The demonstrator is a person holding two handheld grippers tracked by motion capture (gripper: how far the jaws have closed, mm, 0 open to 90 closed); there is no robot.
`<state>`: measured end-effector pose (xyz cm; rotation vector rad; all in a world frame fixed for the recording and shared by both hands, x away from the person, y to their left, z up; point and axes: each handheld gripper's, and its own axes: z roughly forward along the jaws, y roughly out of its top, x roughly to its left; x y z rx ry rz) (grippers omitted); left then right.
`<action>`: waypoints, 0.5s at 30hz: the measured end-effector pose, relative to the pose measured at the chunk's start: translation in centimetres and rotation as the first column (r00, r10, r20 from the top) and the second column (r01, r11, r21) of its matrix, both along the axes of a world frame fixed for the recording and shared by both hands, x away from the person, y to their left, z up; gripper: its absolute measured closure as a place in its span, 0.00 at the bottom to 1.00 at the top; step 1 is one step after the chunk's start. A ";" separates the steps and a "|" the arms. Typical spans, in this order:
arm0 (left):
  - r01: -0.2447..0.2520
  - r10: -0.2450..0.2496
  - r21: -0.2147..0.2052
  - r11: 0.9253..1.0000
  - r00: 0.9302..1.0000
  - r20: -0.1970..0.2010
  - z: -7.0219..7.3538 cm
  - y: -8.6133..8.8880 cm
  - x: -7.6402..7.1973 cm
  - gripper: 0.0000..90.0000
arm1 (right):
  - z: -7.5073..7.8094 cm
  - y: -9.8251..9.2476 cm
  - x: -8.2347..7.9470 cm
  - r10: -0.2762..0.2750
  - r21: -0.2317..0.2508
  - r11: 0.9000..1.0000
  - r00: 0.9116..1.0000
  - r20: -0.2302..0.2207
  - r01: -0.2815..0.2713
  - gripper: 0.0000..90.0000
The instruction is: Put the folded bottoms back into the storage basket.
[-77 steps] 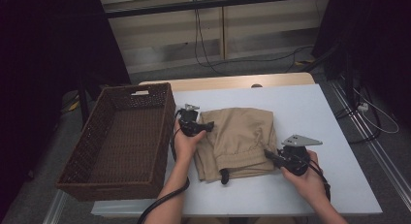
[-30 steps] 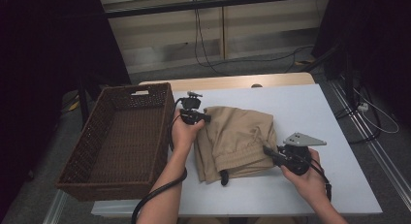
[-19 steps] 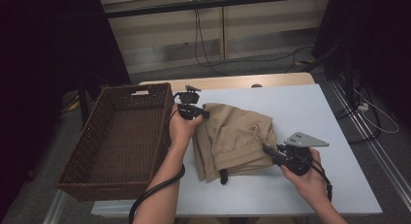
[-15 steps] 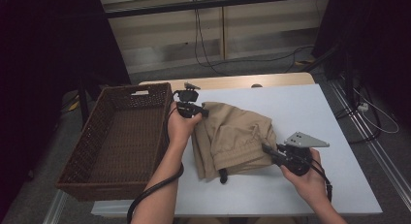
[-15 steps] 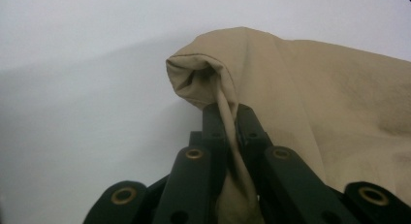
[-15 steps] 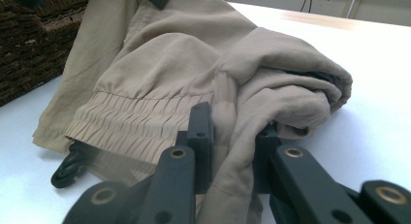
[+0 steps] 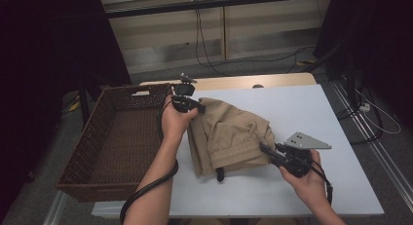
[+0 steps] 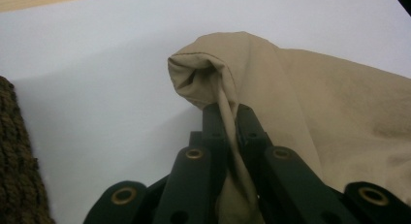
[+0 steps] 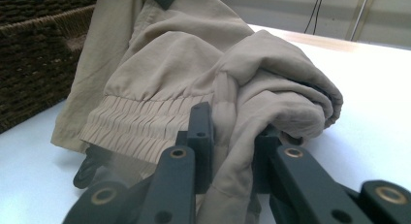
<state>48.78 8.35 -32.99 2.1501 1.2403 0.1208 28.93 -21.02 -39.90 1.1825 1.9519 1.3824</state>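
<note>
A folded tan garment (image 7: 228, 136) with an elastic waistband lies on the white table (image 7: 302, 108), its far left corner lifted. My left gripper (image 7: 198, 108) is shut on that raised corner; in the left gripper view a pinch of tan cloth (image 8: 228, 88) runs between the black jaws of the left gripper (image 8: 227, 116). My right gripper (image 7: 265, 149) is shut on the garment's near right edge. In the right gripper view bunched tan fabric (image 9: 252, 83) is squeezed between the jaws of the right gripper (image 9: 228, 122), beside the gathered waistband (image 9: 140, 122). A black drawstring end (image 7: 219, 174) pokes out at the front.
A dark brown wicker basket (image 7: 87, 147) sits at the table's left side, close beside the garment. Cables trail from both grippers. Beyond the table runs a floor with wires and a pale wall unit.
My left hand has risen and shifted toward the far side, lifting the garment's far left corner off the table. The right hand has stayed in place, still clamped on the cloth.
</note>
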 end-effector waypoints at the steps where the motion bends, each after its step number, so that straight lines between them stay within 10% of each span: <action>1: -0.002 0.002 0.001 1.000 1.000 -0.002 0.2 0.1 0.0 0.95 | 0.1 0.1 0.0 0.001 0.001 1.000 1.000 0.004 -0.001 0.86; 15: 0.000 0.000 -0.024 1.000 1.000 0.014 2.2 0.6 -0.2 0.95 | 1.0 0.5 -0.2 -0.002 0.021 1.000 0.999 0.049 0.001 0.86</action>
